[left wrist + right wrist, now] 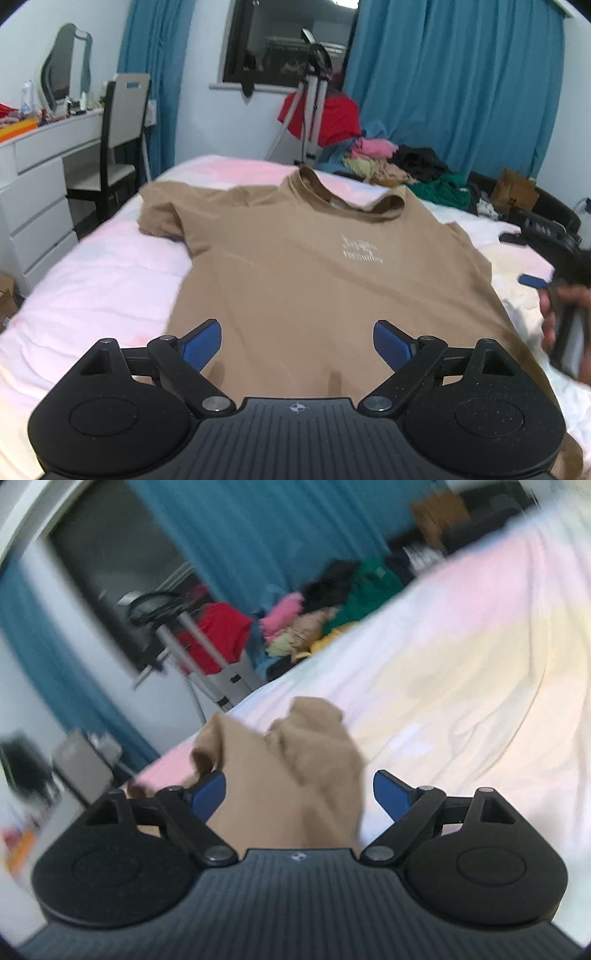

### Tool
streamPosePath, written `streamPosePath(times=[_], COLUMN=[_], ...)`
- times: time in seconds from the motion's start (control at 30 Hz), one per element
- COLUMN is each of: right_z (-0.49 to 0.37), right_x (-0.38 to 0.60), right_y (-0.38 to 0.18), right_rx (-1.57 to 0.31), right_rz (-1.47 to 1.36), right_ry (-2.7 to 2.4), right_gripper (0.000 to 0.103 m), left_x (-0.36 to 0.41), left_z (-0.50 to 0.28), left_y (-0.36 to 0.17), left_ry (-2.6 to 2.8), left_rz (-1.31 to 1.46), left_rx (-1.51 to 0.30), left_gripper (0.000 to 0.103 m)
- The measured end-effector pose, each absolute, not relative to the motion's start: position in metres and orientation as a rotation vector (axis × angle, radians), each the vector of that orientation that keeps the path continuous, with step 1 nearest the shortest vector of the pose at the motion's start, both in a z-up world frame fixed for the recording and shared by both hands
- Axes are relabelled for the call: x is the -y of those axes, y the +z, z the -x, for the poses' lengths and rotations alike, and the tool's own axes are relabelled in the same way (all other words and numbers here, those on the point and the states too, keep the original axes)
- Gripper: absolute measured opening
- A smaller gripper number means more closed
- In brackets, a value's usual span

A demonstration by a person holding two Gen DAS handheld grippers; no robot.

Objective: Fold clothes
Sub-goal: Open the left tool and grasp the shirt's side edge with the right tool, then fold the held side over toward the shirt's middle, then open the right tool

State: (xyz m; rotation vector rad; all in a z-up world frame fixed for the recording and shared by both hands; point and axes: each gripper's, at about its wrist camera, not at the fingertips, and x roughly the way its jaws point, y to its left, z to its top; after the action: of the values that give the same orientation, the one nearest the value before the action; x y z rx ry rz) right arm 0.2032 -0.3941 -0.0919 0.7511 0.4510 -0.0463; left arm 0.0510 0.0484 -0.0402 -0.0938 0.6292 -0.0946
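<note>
Left wrist view: tan T-shirt (295, 266) lies spread front-up on the bed (92, 295), collar toward upper centre, one sleeve bunched at upper left. Left gripper (297, 345) hovers over the hem, fingers wide, holding nothing. Right gripper (565, 314) shows blurred at the right edge, beside the shirt's side.

Right wrist view: right gripper (299, 794), fingers wide, with a rumpled tan fold between them but not clamped. Heavy motion blur.

Judgement: shirt is flat, not folded. For a clean fold, smooth the bunched sleeve and grip both edges evenly.

Only the left view shows the shirt's whole layout; only the right shows its gripper's spread.
</note>
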Motion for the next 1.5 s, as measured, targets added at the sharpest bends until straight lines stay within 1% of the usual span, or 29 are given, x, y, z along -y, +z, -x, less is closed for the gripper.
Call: streamPosePath(times=[0.13, 0.17, 0.23, 0.27, 0.3, 0.33, 0.37, 0.4, 0.5, 0.73, 0.8, 0.83, 0.9, 0.93, 0.97, 1.0, 1.03, 1.1, 1.23, 1.4, 1.5], right_z=[-0.247, -0.256, -0.272, -0.279, -0.283, -0.287, -0.291, -0.29, -0.278, -0.25, -0.24, -0.238, -0.233, -0.228, -0.218, -0.205, -0.192, -0.179, -0.19, -0.218, -0.241], right_x=[0.43, 0.433, 0.432, 0.429, 0.426, 0.422, 0.419, 0.417, 0.41, 0.396, 0.403, 0.41, 0.424, 0.431, 0.437, 0.441, 0.445, 0.451, 0.45, 0.442, 0.445], right_y=[-0.129, -0.135, -0.146, -0.15, -0.153, -0.156, -0.158, -0.154, -0.129, -0.073, -0.072, -0.076, -0.086, -0.093, -0.099, -0.105, -0.111, -0.124, -0.142, -0.166, -0.171], right_rx=[-0.48, -0.492, -0.517, -0.525, -0.529, -0.53, -0.532, -0.519, -0.444, -0.275, -0.269, -0.286, -0.31, -0.307, -0.285, -0.248, -0.221, -0.231, -0.385, -0.361, -0.369], right_rz=[-0.945, -0.964, -0.939, -0.904, -0.871, -0.852, -0.843, -0.824, -0.744, -0.573, -0.628, -0.67, -0.753, -0.792, -0.83, -0.868, -0.913, -1.035, -1.209, -1.278, -1.209], right_ry=[0.01, 0.026, 0.054, 0.062, 0.068, 0.076, 0.087, 0.079, 0.014, -0.142, -0.182, -0.186, -0.187, -0.179, -0.179, -0.184, -0.192, -0.176, -0.092, 0.002, -0.016], right_gripper=[0.088, 0.079, 0.073, 0.065, 0.06, 0.045, 0.021, 0.013, 0.007, 0.006, 0.009, 0.012, 0.03, 0.059, 0.092, 0.099, 0.102, 0.102, 0.102, 0.102, 0.103], left_x=[-0.036, -0.033, -0.027, -0.026, -0.026, -0.025, -0.025, -0.025, -0.024, -0.026, -0.029, -0.031, -0.035, -0.037, -0.04, -0.042, -0.044, -0.048, -0.05, -0.052, -0.052], left_z=[-0.065, -0.068, -0.076, -0.078, -0.08, -0.082, -0.084, -0.086, -0.092, -0.101, -0.1, -0.099, -0.097, -0.097, -0.096, -0.096, -0.096, -0.095, -0.089, -0.084, -0.088], left_y=[-0.052, -0.054, -0.06, -0.061, -0.062, -0.063, -0.064, -0.065, -0.068, -0.072, -0.07, -0.07, -0.069, -0.069, -0.07, -0.07, -0.07, -0.069, -0.067, -0.069, -0.07], left_ry=[-0.129, -0.14, -0.158, -0.16, -0.159, -0.158, -0.157, -0.156, -0.153, -0.144, -0.14, -0.137, -0.129, -0.125, -0.121, -0.12, -0.12, -0.119, -0.123, -0.136, -0.141], left_rz=[0.071, 0.065, 0.058, 0.057, 0.058, 0.058, 0.058, 0.059, 0.06, 0.065, 0.066, 0.065, 0.063, 0.067, 0.073, 0.082, 0.091, 0.103, 0.108, 0.143, 0.148], left_rx=[-0.645, -0.646, -0.654, -0.657, -0.66, -0.662, -0.665, -0.668, -0.676, -0.685, -0.678, -0.673, -0.67, -0.674, -0.678, -0.681, -0.684, -0.687, -0.679, -0.683, -0.669], left_gripper=[0.091, 0.091, 0.091, 0.091, 0.091, 0.091, 0.091, 0.091, 0.089, 0.089, 0.089, 0.089, 0.089, 0.089, 0.089, 0.089, 0.089, 0.089, 0.089, 0.089, 0.089])
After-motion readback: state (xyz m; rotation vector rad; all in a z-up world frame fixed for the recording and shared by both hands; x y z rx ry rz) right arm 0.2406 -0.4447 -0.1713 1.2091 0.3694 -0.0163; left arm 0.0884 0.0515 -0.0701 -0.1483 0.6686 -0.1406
